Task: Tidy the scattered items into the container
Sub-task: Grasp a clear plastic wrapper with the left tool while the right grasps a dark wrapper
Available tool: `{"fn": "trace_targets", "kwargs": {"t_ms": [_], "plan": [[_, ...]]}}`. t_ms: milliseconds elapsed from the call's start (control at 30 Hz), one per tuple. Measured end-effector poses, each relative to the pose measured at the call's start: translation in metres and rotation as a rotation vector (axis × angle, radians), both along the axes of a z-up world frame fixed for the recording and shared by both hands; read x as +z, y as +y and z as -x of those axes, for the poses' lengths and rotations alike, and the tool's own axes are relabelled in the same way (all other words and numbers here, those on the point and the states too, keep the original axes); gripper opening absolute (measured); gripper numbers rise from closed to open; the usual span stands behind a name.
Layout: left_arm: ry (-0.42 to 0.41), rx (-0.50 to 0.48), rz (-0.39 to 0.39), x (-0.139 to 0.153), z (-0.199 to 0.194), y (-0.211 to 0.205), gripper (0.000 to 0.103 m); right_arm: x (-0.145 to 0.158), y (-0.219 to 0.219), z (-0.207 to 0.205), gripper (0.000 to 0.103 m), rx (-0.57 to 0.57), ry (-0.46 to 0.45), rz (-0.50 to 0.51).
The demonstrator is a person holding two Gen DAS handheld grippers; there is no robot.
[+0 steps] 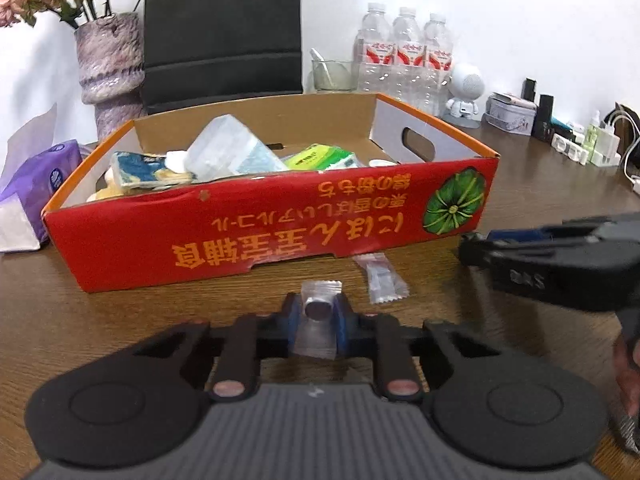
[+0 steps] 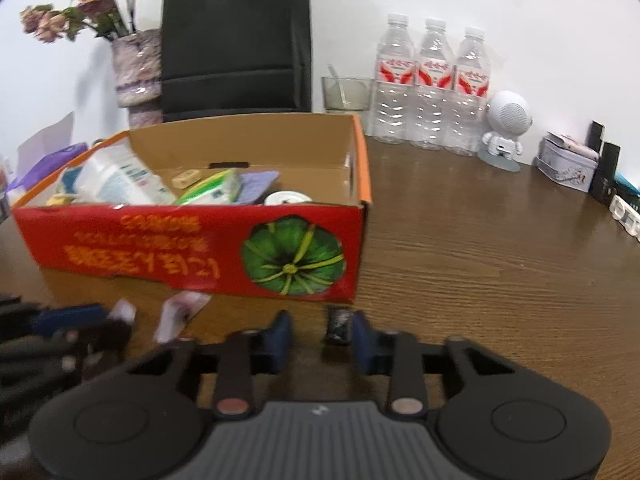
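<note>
A red and orange cardboard box (image 1: 280, 236) sits on the wooden table and holds several packets and tissue packs. It also shows in the right wrist view (image 2: 192, 252). My left gripper (image 1: 318, 312) is shut on a clear sachet with a dark round piece (image 1: 318, 308), just in front of the box. Another clear sachet (image 1: 382, 278) lies on the table to its right, also in the right wrist view (image 2: 180, 314). My right gripper (image 2: 320, 330) is open, with a small dark packet (image 2: 339, 326) between its fingers, against the right one. It appears at the right of the left wrist view (image 1: 476, 246).
Behind the box stand a vase with dried flowers (image 1: 110, 68), a black bag (image 1: 222, 32), a glass (image 2: 346, 88), three water bottles (image 2: 434, 84) and a white robot figure (image 2: 506, 128). A purple tissue pack (image 1: 36, 188) lies left. Small tins and chargers (image 1: 580, 136) line the right.
</note>
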State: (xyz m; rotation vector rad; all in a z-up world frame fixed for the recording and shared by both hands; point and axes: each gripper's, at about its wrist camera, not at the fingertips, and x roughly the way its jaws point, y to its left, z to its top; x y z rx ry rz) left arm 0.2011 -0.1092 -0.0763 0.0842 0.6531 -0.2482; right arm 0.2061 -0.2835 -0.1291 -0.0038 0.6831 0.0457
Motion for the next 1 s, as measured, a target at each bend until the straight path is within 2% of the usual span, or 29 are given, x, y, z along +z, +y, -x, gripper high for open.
{"fn": "trace_targets", "kwargs": {"t_ms": [33, 67, 500, 1000], "plan": [[-0.002, 0.006, 0.003, 0.0, -0.001, 0.002, 0.017, 0.0, 0.001, 0.003, 0.014, 0.016, -0.002, -0.004], [-0.002, 0.009, 0.008, 0.0, -0.003, 0.004, 0.017, 0.0, 0.003, 0.005, 0.014, 0.028, -0.003, -0.001], [-0.008, 0.026, 0.013, 0.0, -0.009, 0.012, 0.017, 0.0, 0.009, 0.011, 0.013, 0.074, -0.022, 0.011], [0.0, 0.036, 0.059, 0.005, -0.01, 0.023, 0.017, 0.006, 0.022, 0.021, 0.013, 0.117, -0.054, 0.04]]}}
